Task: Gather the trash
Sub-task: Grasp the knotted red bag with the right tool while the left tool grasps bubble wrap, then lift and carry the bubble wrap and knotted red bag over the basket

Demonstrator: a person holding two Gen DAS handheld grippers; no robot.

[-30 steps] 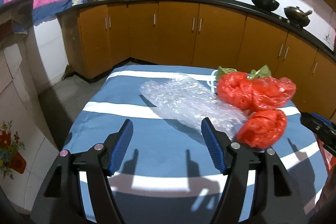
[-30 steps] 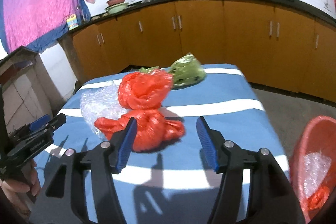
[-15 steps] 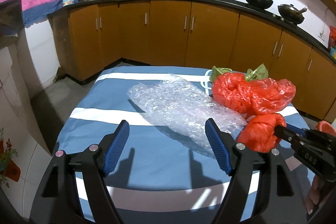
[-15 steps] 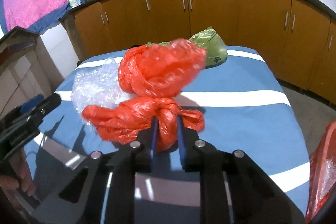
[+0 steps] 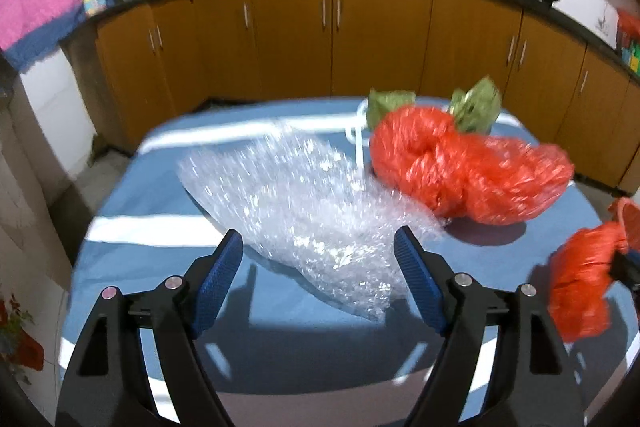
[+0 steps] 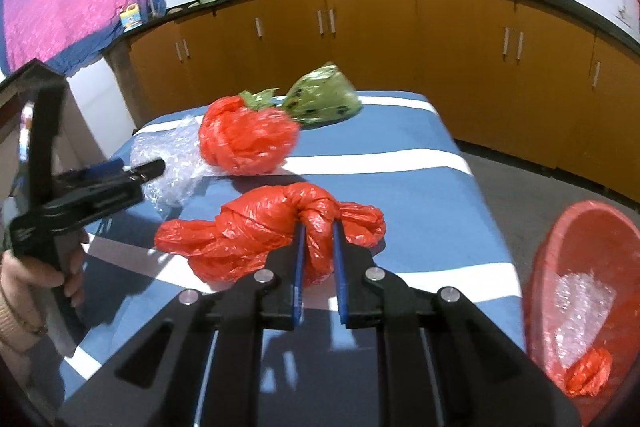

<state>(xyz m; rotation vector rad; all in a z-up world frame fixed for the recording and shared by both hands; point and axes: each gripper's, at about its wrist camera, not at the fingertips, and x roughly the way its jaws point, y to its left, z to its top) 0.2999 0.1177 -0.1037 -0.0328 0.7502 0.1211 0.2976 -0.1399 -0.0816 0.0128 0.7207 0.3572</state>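
1. The right tool (image 6: 316, 227) is pinching the knot of a twisted red bag (image 6: 264, 227), whose long axis runs from 9 to 3 o'clock across the tool's line.
2. That bag sits just above or on the blue striped worktop (image 6: 400, 163); I cannot tell whether it is lifted clear.
3. The red bin (image 6: 560, 251) stands beside the worktop at about 4 o'clock from the right tool, so that hand is nearer to it; the carry likely swings right.
4. The left tool (image 5: 320, 247) is spread wide and holds nothing, with the bubble wrap (image 5: 304, 203) at 12 o'clock between its tips.
5. A second red bag (image 5: 460, 171) and a green bag (image 6: 320, 99) lie farther back.
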